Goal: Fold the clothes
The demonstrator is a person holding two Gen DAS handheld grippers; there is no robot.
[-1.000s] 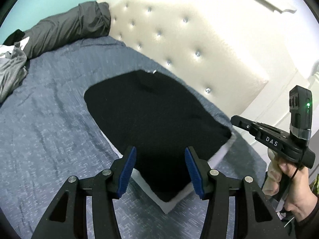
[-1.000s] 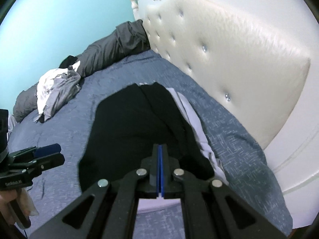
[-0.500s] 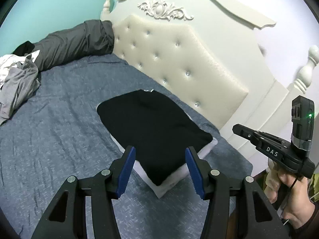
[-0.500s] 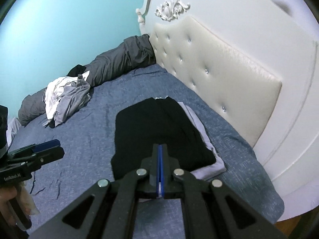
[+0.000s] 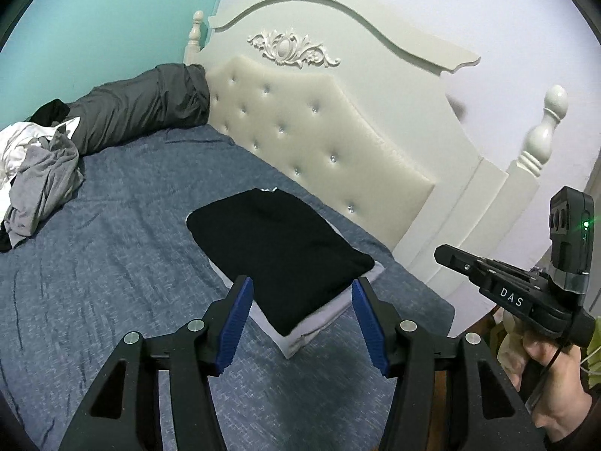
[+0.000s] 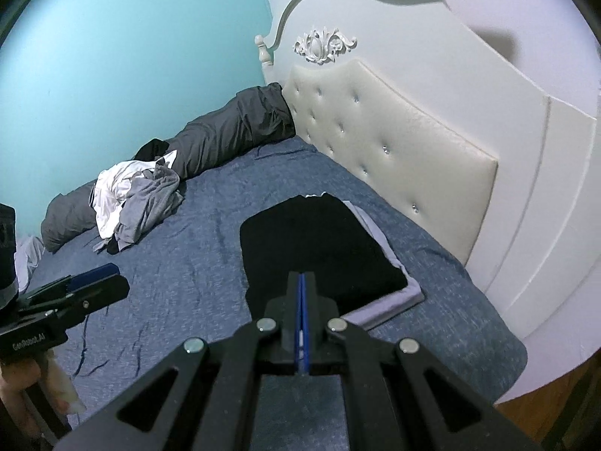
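Left tongs (image 5: 300, 323) open, nothing between pads, jaws just opening further. Right tongs (image 6: 302, 323) closed, empty. Folded black garment (image 5: 278, 255) stacked on pale folded piece (image 5: 319, 319), on bed (image 5: 112, 263) near headboard (image 5: 319, 143). Risk: stack sits near bed corner, careless swing could knock it. Unfolded pile (image 6: 139, 199) tangled, grab may drag several pieces. Blue cover wrinkled; teal wall.

Folded black garment (image 5: 278, 251), flat rectangular, lies on top of folded light lavender-grey garment (image 5: 319, 317), whose edges peek out at the near and right sides. Stack sits on the bed ahead of and below both sets of fingertips, untouched. Crumpled grey-and-white clothes pile (image 6: 135, 203) far left of fingers, unfolded.
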